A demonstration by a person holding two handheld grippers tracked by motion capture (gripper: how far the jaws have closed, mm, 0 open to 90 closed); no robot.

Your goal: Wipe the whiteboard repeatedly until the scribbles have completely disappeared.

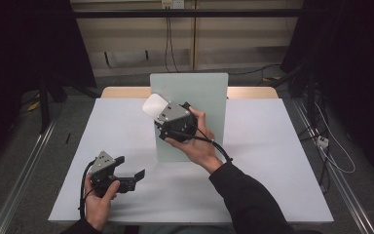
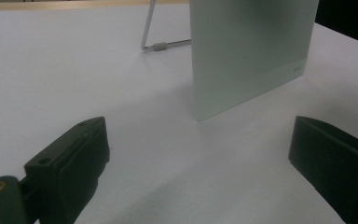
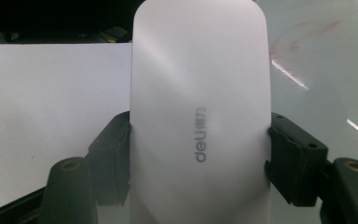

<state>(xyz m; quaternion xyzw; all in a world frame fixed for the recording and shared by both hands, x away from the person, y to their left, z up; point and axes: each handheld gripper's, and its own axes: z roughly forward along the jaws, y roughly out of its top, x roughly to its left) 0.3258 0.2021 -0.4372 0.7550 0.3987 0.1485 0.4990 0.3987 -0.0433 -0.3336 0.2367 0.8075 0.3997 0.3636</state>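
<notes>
Your right gripper (image 1: 152, 108) pinches a white eraser (image 3: 199, 107) by its two long sides, held up against the upper left edge of the pale green board (image 1: 204, 92) standing mid-table. Your left gripper (image 1: 126, 170) hovers near the table's (image 1: 272, 185) front edge, jaws spread wide, with bare tabletop all around it.

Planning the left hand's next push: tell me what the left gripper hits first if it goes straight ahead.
Probably the pale green board standing ahead of the open left gripper; bare white table lies between, though depth is unclear.
</notes>
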